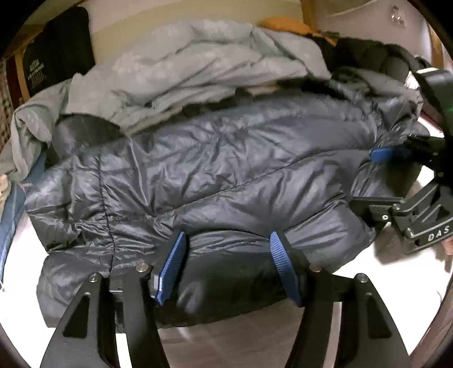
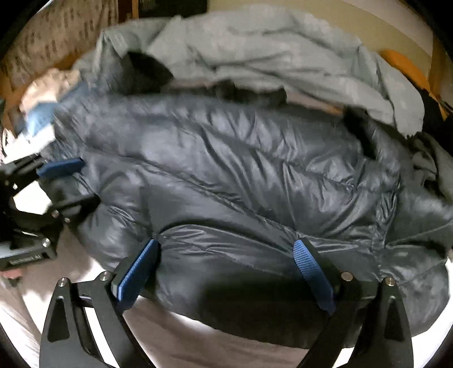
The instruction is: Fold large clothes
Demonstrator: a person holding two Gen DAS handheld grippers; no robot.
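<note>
A dark navy puffer jacket [image 1: 212, 175] lies bunched in a thick roll across the white surface; it also fills the right wrist view [image 2: 240, 169]. My left gripper [image 1: 226, 249] is open, its blue-padded fingers [image 1: 171, 266] straddling the near edge of the roll. My right gripper [image 2: 226, 254] is open too, its fingers straddling the near edge further right. Each gripper shows in the other's view: the right one at the jacket's right end [image 1: 390, 175], the left one at its left end [image 2: 65, 181].
A light grey garment [image 1: 184, 70] is heaped behind the jacket, also in the right wrist view [image 2: 269, 51]. An orange item [image 1: 283, 24] lies at the back. A black bag [image 1: 59, 48] stands at the far left. The white surface [image 1: 240, 339] shows in front.
</note>
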